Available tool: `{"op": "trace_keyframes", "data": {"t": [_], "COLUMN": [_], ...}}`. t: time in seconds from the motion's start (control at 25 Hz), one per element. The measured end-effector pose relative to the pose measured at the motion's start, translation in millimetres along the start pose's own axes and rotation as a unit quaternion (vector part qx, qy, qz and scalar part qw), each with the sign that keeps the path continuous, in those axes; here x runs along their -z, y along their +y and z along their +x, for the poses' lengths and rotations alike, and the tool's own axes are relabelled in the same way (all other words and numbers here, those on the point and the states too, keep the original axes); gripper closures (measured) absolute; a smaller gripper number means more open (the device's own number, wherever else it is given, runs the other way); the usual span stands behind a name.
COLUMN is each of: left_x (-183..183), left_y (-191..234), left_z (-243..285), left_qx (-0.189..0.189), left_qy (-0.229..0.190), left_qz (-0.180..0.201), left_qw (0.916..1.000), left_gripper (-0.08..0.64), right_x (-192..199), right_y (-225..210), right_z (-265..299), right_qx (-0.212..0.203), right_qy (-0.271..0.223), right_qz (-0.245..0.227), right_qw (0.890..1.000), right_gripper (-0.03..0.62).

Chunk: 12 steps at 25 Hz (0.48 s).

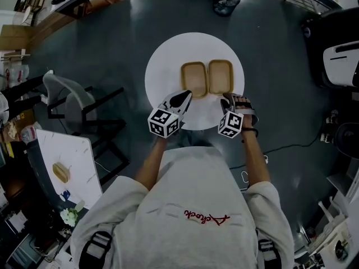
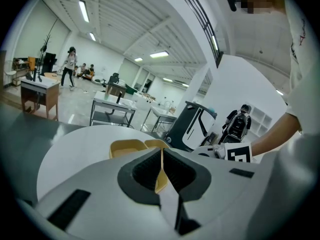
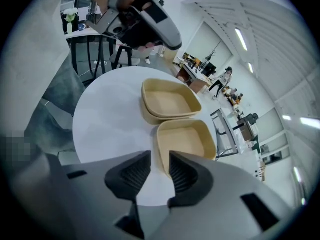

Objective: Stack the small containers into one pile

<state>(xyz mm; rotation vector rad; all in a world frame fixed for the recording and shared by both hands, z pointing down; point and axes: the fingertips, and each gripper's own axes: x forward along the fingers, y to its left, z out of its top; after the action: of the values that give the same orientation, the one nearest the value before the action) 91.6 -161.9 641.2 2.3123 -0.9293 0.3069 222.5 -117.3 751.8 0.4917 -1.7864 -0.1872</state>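
Two shallow tan containers lie side by side on a round white table (image 1: 162, 66): the left container (image 1: 193, 78) and the right container (image 1: 220, 76). My left gripper (image 1: 186, 96) is at the left container's near edge. In the left gripper view its jaws (image 2: 161, 166) are shut on a tan rim (image 2: 161, 176). My right gripper (image 1: 229, 98) is at the near edge of the right container (image 3: 186, 140). Its jaws (image 3: 155, 166) stand open a little, one on each side of that container's side wall. The left container (image 3: 167, 101) lies beyond, with the left gripper (image 3: 145, 19) above it.
A grey chair (image 1: 73, 102) stands left of the table. Lower left is a white side table (image 1: 73, 156) with a tan object (image 1: 60, 172). A black and white machine (image 1: 339, 55) stands at the right. A black stand base (image 1: 226, 4) sits beyond the table.
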Motion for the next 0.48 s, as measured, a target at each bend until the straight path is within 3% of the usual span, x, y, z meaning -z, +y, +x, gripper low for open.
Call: {"op": "trace_keyframes", "data": {"t": [0.36, 0.48], "left_x": [14.5, 16.1], "left_y": [16.0, 18.8], "left_z": [-1.7, -2.6], "left_qx": [-0.010, -0.011], "left_qy": [0.011, 0.012], "left_qz": [-0.011, -0.013], "left_qw": [0.9998, 0.9998], "left_gripper": [0.537, 0.537], "right_x": [-2.4, -3.1], "right_y": [1.7, 0.1], "right_z": [21.9, 24.7], "right_qx": [-0.015, -0.011], "right_qy": [0.001, 0.002], "right_qz": [-0.011, -0.018], "right_qw": [1.000, 1.000], "right_gripper": [0.479, 0.529]}}
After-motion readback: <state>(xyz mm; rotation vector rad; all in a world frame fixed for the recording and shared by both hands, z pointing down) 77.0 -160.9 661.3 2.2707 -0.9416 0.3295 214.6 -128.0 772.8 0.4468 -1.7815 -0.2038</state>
